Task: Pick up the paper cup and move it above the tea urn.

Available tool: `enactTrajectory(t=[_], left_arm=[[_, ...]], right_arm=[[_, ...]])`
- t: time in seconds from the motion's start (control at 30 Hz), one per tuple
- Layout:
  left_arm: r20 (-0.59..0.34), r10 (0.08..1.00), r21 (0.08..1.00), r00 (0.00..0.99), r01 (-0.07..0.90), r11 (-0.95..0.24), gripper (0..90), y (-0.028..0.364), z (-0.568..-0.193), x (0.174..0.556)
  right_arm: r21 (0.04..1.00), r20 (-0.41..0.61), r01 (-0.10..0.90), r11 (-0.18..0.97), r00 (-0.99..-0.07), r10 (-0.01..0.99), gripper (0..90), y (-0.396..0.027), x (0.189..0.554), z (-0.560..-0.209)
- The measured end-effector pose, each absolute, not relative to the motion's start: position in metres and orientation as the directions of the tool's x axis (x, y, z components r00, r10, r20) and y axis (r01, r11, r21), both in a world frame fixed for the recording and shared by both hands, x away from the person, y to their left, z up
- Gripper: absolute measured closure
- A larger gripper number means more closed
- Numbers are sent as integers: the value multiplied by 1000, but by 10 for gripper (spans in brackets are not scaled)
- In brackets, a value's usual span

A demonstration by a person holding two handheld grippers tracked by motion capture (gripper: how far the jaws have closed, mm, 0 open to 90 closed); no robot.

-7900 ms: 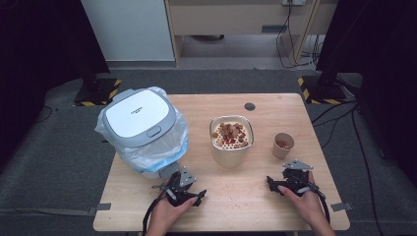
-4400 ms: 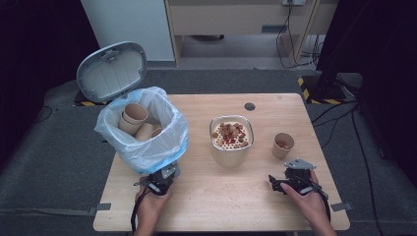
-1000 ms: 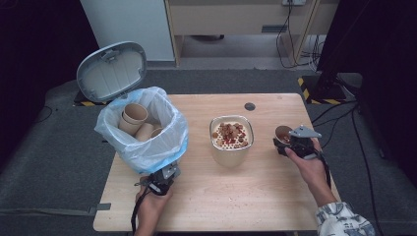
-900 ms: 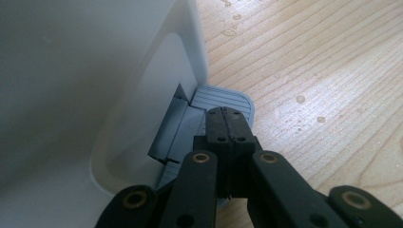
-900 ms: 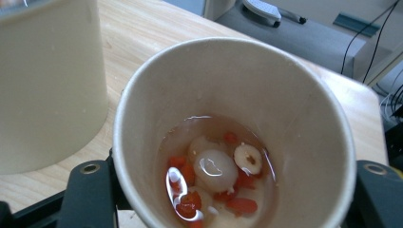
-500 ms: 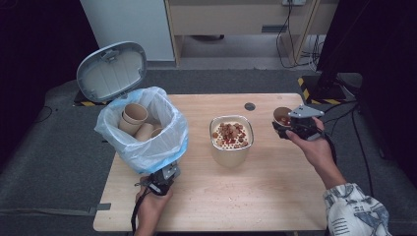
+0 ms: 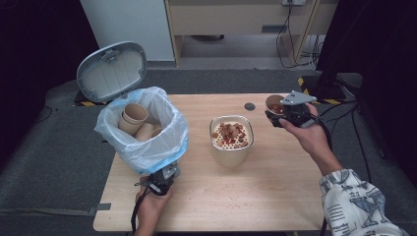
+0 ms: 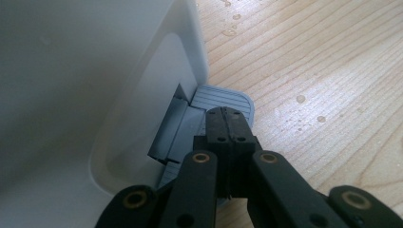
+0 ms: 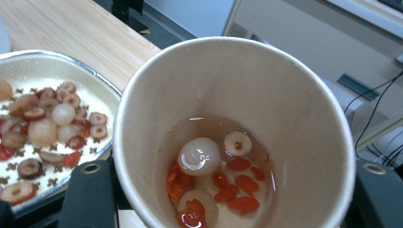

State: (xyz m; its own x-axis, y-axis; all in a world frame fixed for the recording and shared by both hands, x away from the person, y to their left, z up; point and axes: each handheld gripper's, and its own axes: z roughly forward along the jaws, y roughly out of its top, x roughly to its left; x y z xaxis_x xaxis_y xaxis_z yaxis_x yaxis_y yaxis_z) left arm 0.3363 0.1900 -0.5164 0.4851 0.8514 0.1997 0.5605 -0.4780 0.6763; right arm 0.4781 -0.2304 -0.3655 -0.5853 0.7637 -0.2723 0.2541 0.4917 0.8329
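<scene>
One hand-held gripper [image 7: 276, 114] aloft, cup [image 7: 273, 103] clamped

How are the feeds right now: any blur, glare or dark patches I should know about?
High view: table evenly lit, surroundings fall off to near black, paper cup small but legible. Left gripper view: jaws and bin pedal sharp, white bin wall close and soft, with water drops glinting on the wood. Right gripper view: cup interior crisp, a small glare streak on the liquid, background blurred.
</scene>
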Motion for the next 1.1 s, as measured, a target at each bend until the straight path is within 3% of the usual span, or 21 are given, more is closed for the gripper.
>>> enactTrajectory(t=[0.83,1.1], left_arm=[[200,851,676,485,561,-478,895,190,-516,336],[199,852,677,485,561,-477,896,190,-516,336]], right_arm=[[828,-297,229,511,-595,747,335,-228,488,-344],[827,-344,158,539,-616,709,335,-218,493,-328]])
